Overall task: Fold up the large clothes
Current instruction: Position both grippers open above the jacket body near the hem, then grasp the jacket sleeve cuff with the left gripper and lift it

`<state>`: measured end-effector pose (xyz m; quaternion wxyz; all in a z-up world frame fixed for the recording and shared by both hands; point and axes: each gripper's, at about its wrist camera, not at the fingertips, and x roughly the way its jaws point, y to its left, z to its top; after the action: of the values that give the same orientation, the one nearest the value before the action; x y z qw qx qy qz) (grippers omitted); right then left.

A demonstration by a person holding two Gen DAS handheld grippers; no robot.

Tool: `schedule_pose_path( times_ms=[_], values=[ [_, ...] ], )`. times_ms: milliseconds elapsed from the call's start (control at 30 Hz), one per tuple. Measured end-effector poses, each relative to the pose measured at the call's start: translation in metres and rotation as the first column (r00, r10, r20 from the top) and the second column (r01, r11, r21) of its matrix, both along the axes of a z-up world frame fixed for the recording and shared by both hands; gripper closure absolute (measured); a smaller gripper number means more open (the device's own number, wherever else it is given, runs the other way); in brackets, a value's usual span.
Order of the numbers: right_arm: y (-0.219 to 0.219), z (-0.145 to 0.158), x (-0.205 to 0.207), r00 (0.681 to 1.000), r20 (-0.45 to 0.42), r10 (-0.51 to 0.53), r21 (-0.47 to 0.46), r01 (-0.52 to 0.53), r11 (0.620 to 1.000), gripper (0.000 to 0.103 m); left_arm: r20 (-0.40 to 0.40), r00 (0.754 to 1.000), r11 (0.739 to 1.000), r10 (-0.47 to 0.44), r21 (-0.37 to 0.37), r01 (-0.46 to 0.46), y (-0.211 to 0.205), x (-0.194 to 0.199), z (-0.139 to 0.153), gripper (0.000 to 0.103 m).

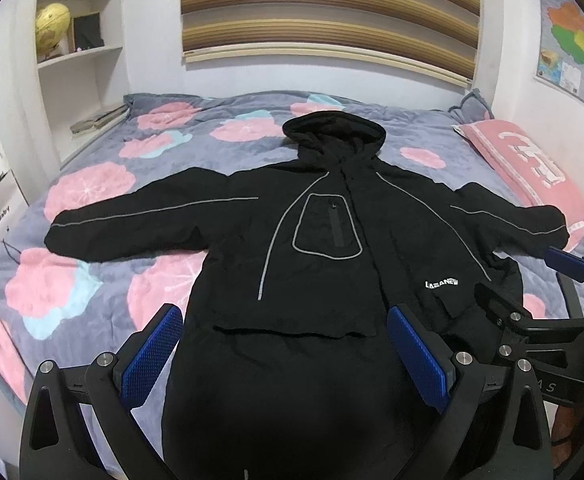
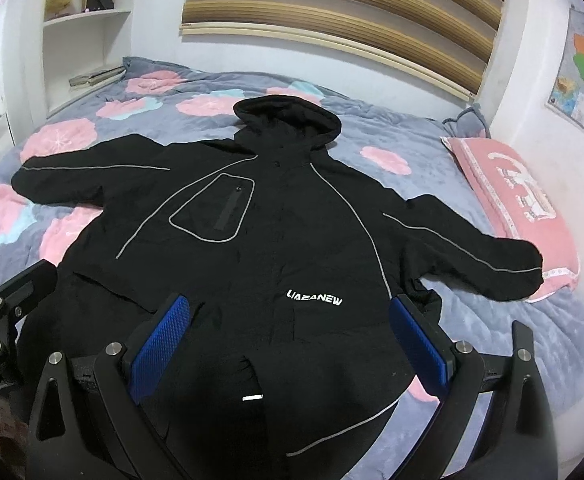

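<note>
A large black hooded jacket (image 1: 312, 240) with grey piping lies spread flat, front up, on the bed, both sleeves stretched out sideways and the hood pointing to the far wall. It also shows in the right wrist view (image 2: 276, 240). My left gripper (image 1: 284, 344) is open and empty, hovering above the jacket's lower hem. My right gripper (image 2: 288, 336) is open and empty, above the lower right part of the jacket. The right gripper also shows at the right edge of the left wrist view (image 1: 532, 280).
The bed has a grey quilt with pink flowers (image 1: 92, 288). A pink pillow (image 1: 532, 168) lies at the right, under the right sleeve's cuff. White shelves with a globe (image 1: 52, 26) stand at the far left. A map (image 1: 572, 48) hangs on the right wall.
</note>
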<state>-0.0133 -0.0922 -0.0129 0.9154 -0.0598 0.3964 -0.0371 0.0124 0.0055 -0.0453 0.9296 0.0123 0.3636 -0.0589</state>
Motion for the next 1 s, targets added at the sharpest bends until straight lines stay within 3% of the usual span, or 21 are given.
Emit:
schedule_pose_path(
  times_ms=[400,667,800,1000],
  values=[
    [0.024,0.005,0.024,0.998,-0.019,0.056,0.014,-0.056,0.998,0.003,-0.015,0.999,0.999,0.041,-0.013,-0.041,0.023,0.011,-0.009,0.001],
    [0.07,0.018,0.082,0.99,0.008,0.143,0.16,-0.142,0.977,0.003,-0.018,0.993,0.993,0.116,-0.035,-0.116,0.072,0.039,-0.013,0.001],
    [0.092,0.002,0.123,0.983,0.01,0.181,0.244,-0.178,0.953,0.003,-0.014,0.984,0.984,0.18,-0.014,-0.18,0.102,0.059,-0.02,0.001],
    [0.1,-0.063,0.185,0.988,0.007,0.154,0.27,-0.15,0.951,0.003,-0.018,0.962,0.962,0.273,0.008,-0.273,0.165,0.103,-0.05,0.001]
  ],
)
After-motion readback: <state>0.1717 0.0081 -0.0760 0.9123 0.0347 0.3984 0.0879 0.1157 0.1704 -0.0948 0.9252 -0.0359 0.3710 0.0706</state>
